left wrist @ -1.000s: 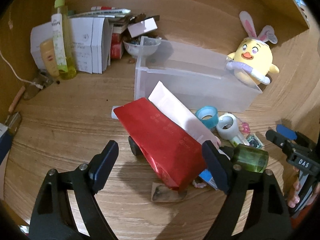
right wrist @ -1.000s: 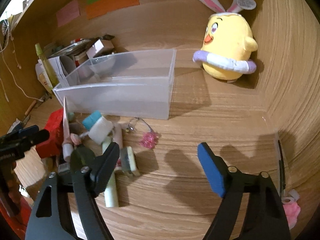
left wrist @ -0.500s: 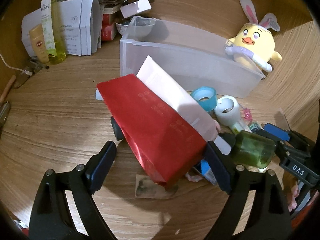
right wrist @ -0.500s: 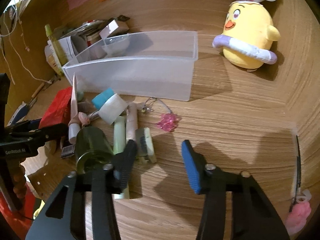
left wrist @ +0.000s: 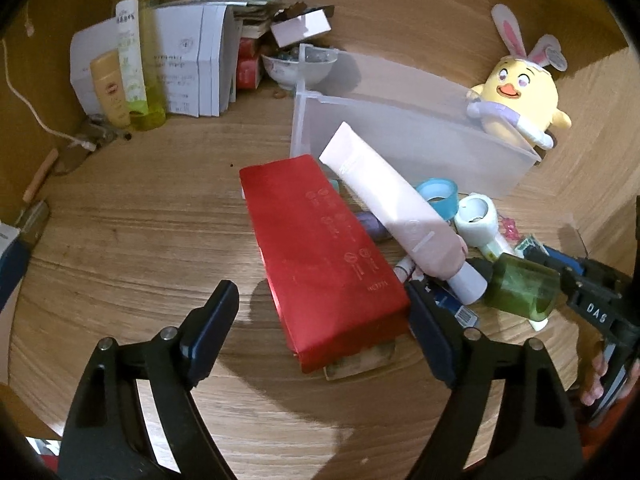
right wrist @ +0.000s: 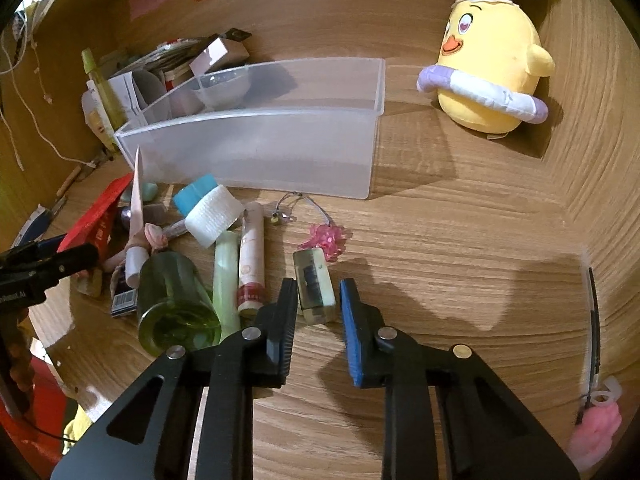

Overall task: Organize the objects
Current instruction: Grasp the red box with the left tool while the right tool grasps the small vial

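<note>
The right gripper (right wrist: 319,296) jaws are being closed around a small pale-green block (right wrist: 314,288) on the desk (right wrist: 440,240). The left gripper (left wrist: 320,320) jaws are being narrowed slightly, wide apart about a red packet (left wrist: 324,252).

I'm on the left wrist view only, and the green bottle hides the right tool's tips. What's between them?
Observer: The right tool has a small pale green block between its fingers. The jaws are closing, and a sliver of gap still shows at the blue pad.
Operator: Anything crowding that block?
Observer: A pale tube with a red band lies just to its left, apart from it, with the tool's black finger between them. To its right there is only bare table.
</note>
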Tool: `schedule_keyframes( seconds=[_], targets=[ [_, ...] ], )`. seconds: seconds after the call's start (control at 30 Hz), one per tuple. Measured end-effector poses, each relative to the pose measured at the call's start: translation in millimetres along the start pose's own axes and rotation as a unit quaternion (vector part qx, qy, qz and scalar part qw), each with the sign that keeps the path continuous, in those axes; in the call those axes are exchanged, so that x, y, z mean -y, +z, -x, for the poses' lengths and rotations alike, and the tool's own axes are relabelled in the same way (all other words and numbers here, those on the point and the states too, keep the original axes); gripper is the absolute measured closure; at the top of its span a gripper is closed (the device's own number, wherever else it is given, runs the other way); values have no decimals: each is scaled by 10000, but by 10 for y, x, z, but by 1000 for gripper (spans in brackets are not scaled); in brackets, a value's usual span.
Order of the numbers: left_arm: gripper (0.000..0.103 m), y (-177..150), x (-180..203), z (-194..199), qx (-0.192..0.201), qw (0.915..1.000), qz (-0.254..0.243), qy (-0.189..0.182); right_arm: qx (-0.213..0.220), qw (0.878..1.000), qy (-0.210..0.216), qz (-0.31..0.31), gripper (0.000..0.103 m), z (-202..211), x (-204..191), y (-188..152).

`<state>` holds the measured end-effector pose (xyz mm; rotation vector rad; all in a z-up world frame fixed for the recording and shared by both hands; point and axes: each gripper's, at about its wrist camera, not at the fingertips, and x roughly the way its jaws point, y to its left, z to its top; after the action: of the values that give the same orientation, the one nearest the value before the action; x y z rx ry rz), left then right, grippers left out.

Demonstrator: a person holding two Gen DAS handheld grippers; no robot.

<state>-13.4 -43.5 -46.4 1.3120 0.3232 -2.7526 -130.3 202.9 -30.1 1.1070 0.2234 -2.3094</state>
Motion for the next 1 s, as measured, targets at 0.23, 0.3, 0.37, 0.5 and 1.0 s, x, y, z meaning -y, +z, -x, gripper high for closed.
schedule_keyframes(
  seconds=[0.23, 0.3, 0.37, 0.5, 1.0],
  targets=[
    [40, 11, 67, -137, -121, 9999, -5, -16, 60, 10000, 7, -52, 88, -19, -1, 12],
    [41, 18, 56, -132, -67, 10000, 46, 46, 90, 9999, -5, -80, 88, -11, 7, 18],
    [42, 13, 32, -103, 55, 9999, 106, 110, 122, 9999, -21, -79, 88, -3, 5, 17],
    [44, 1, -19, -52, 172, 9993, 126, 323, 256, 9996, -90, -40, 88, 51, -18, 23],
    [45, 114, -426, 340, 726, 9939, 542, 636, 625, 9979, -138, -106, 88, 236, -95, 181]
  ],
)
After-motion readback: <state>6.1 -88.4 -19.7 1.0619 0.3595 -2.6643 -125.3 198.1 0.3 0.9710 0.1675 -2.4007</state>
